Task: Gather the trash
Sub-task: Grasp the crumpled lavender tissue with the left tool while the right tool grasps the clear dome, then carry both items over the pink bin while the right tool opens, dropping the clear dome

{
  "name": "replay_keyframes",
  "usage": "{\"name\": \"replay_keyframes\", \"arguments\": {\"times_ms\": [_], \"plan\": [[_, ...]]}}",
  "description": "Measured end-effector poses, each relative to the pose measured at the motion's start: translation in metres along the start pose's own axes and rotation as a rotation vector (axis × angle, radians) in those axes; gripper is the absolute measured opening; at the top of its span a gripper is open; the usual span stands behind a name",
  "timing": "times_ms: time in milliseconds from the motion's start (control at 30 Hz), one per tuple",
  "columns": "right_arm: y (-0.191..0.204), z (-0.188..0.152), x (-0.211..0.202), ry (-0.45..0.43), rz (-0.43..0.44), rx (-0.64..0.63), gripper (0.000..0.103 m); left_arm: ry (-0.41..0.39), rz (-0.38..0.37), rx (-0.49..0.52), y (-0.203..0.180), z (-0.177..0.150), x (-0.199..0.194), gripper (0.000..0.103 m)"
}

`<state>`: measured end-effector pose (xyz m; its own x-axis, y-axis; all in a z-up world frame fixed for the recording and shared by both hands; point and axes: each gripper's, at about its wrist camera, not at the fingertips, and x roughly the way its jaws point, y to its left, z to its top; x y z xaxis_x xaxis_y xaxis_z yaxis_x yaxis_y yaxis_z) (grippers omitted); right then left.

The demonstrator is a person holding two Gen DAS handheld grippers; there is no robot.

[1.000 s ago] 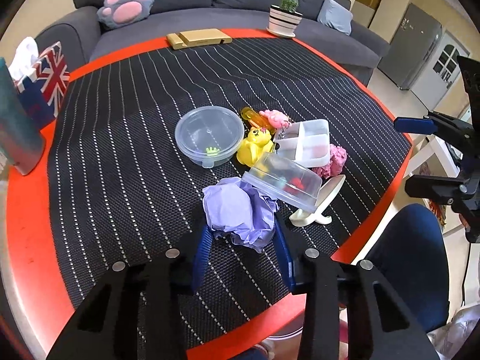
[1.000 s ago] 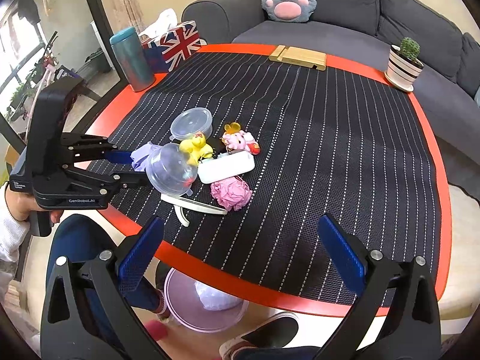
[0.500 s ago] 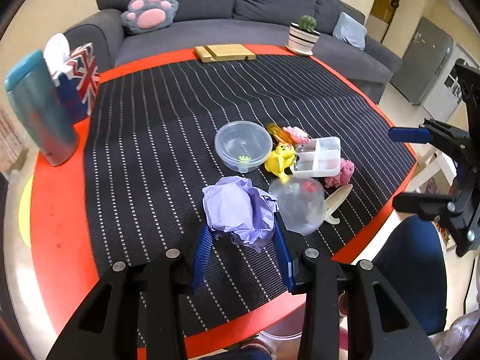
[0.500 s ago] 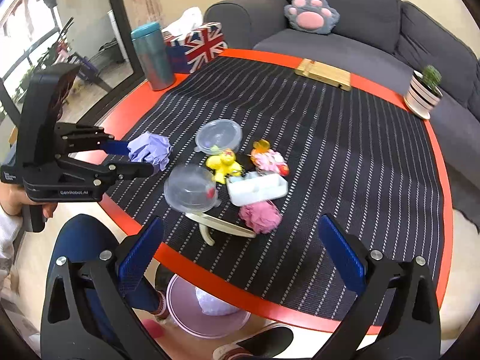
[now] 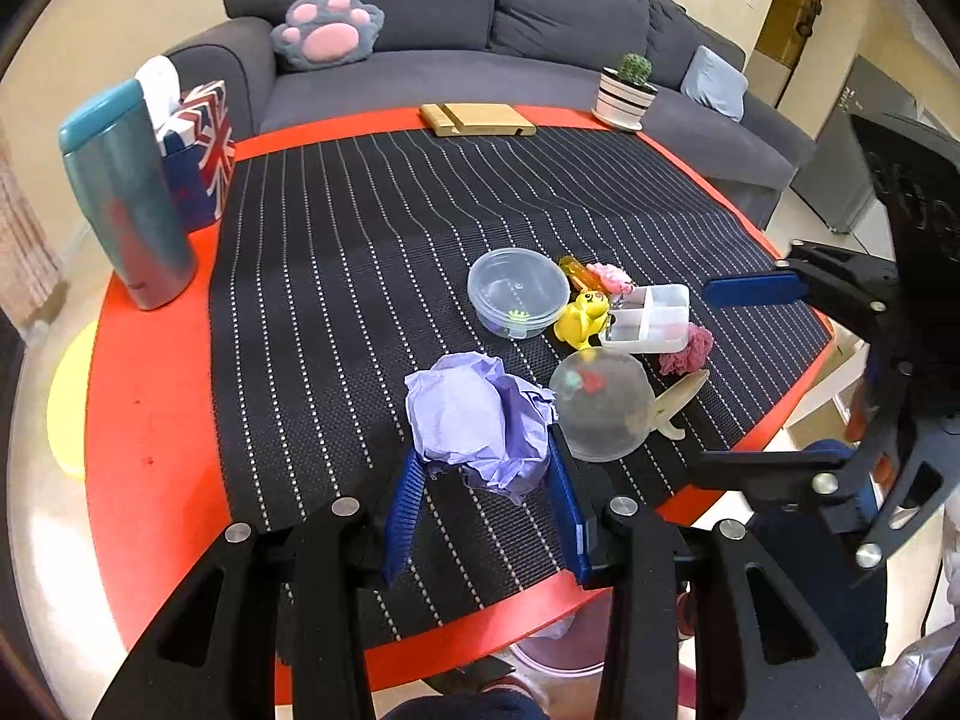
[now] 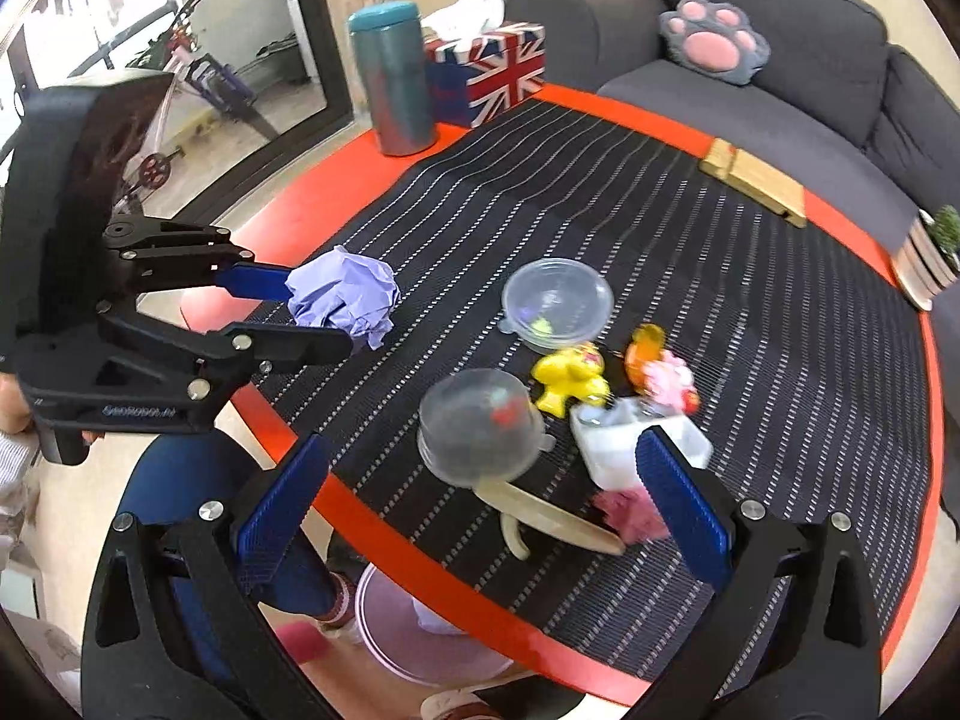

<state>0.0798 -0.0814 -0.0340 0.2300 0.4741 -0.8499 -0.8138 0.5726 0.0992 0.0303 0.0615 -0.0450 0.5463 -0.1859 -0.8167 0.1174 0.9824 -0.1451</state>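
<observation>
Nearest, clamped between the blue pads of the left gripper [image 5: 483, 456]: a crumpled purple paper wad [image 5: 474, 414], held in the air over the near edge of the striped mat [image 5: 336, 276]. Pinched only at its lower part, with most of the bulk bulging past the fingertips. Likely to slip out if tilted or swung sharply, being light and springy.

Just below, half hidden under the red table rim [image 5: 144, 420]: a pink bin [image 6: 384, 642] on the floor beside the person's leg, with something pale already inside. Probably the drop target. Easy to miss, since only part of the opening shows past the rim; released too soon, the wad would land on the table, too late or off to the side, on the floor.

Alongside, the right gripper [image 6: 483, 447], jaws spread wide and holding nothing, low over a clear plastic dome [image 6: 474, 438], a cream spoon-shaped piece [image 6: 540, 516] and a pink crumpled wad [image 6: 624, 516]. Close enough to nudge the dome or sweep the spoon off the edge.

Further in, a white divided box [image 6: 606, 450], a yellow duck toy [image 6: 567, 381] and a round clear tub [image 6: 555, 300], packed tightly together. Hard to lift the pink wad without dragging a neighbour.

Farthest, a teal tumbler [image 6: 393, 84] and a flag-printed tissue box [image 6: 492, 72], well apart from the action.
</observation>
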Motion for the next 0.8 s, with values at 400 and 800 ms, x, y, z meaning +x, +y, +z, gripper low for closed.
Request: {"name": "replay_keyframes", "arguments": {"times_ms": [400,800], "plan": [[0.0,0.013,0.038,0.107,0.003,0.016,0.093,-0.003,-0.014,-0.021,0.005,-0.008,-0.001,0.039],[0.002,0.013,0.053,0.146,-0.021,-0.002,0.055,-0.003,-0.027,-0.025,0.005,-0.012,-0.002,0.039]]}}
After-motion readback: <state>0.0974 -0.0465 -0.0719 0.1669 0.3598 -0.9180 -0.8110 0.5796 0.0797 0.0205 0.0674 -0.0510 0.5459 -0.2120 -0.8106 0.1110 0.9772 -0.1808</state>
